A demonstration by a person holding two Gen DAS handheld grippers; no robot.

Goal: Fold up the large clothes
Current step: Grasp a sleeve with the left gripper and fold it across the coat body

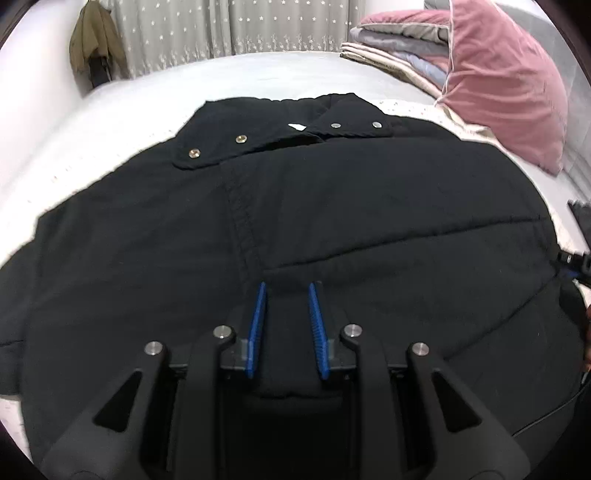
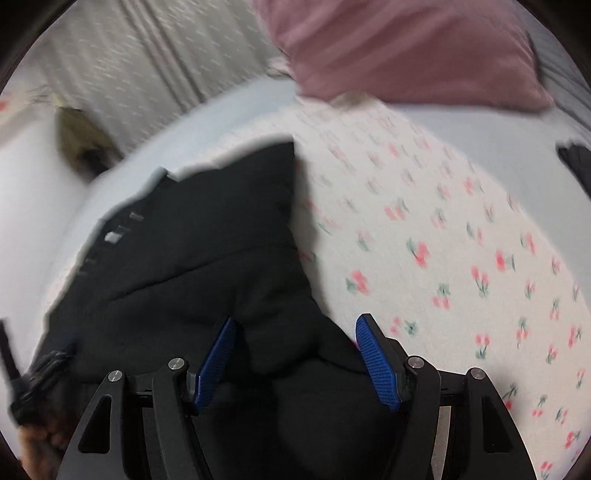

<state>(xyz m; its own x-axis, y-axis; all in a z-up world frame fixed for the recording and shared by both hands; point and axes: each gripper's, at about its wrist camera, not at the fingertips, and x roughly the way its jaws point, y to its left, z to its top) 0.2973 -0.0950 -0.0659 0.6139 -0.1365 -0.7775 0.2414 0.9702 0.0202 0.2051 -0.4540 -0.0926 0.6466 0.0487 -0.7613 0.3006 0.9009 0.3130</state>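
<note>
A large black padded jacket point(image 1: 332, 206) lies spread on the bed, collar with metal snaps point(image 1: 240, 139) at the far side. My left gripper point(image 1: 286, 290) has its blue pads close together, shut on a fold of the jacket's lower part. In the right wrist view, which is blurred by motion, the jacket point(image 2: 207, 240) fills the left half. My right gripper point(image 2: 295, 325) is open, and jacket fabric lies between its blue pads without being pinched.
The bed has a cherry-print sheet point(image 2: 443, 240). A pink pillow point(image 1: 498, 85) and stacked folded blankets point(image 1: 399, 55) sit at the far right. An olive coat point(image 1: 94, 44) hangs by the starred curtain point(image 1: 229, 26). The other gripper shows at the right edge point(image 1: 576, 258).
</note>
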